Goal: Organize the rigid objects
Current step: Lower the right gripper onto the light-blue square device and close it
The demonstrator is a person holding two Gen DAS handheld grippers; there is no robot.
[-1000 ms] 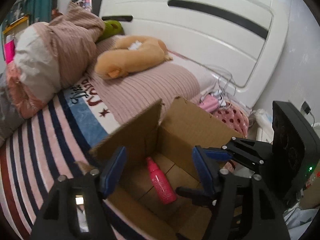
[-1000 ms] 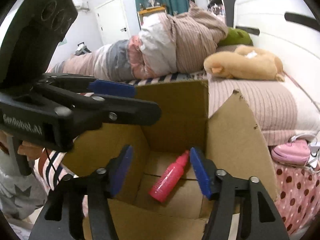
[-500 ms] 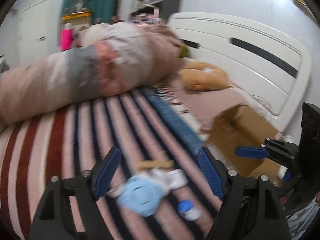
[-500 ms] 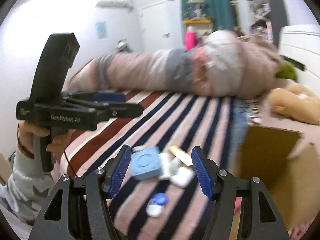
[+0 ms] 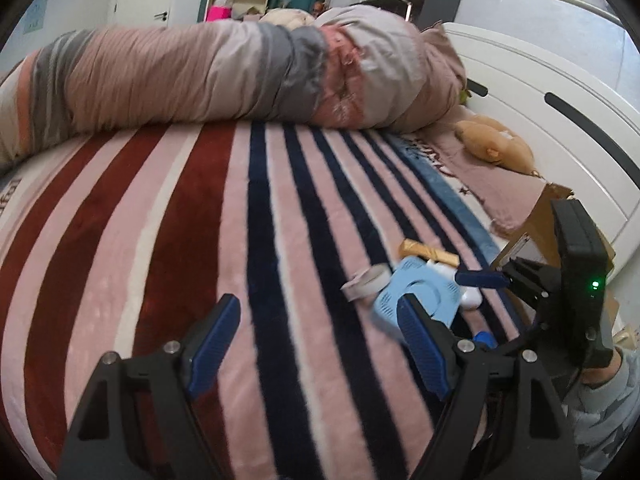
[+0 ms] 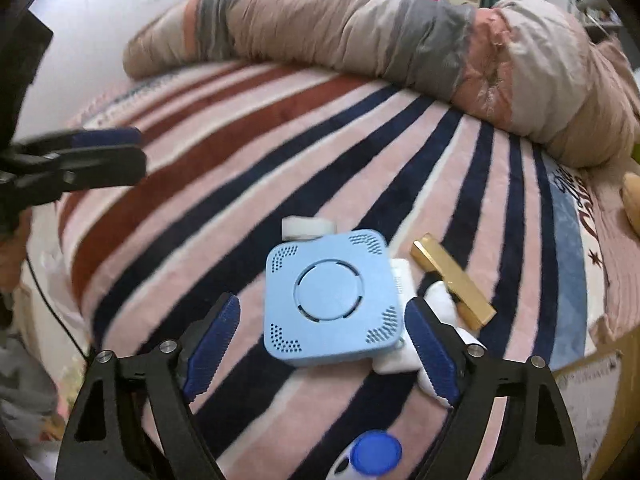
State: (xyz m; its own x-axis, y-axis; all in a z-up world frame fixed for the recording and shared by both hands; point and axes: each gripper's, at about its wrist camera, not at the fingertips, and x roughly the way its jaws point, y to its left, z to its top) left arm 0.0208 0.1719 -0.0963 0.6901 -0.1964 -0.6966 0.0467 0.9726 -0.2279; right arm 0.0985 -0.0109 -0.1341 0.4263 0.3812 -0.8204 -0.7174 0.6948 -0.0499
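Item: pale blue square plastic box with vent holes and a round centre (image 6: pixel 332 298). It lies flat on the pink, navy and maroon striped plush bed blanket (image 6: pixel 240 184), in a small cluster with a white tape roll (image 6: pixel 306 228) at its far edge, a gold rectangular bar (image 6: pixel 454 286) to its right, white plastic pieces (image 6: pixel 400 276) under its right edge, and a blue-capped white bottle (image 6: pixel 374 456) nearest you.

Change: a second ago both claws hung over the brown cardboard box (image 5: pixel 554 208) holding a pink bottle; you have since swung both across to the cluster.

Right claw (image 6: pixel 322 354): jaws opening, pads either side of the blue box's near edge, nothing pressed.

Left claw (image 5: pixel 318 346): apart and empty over bare blanket, left of the cluster.

Meaning: one piece appears boxed; the blue box looks like your next pick. Its width nearly fills the jaws, so centre before closing.
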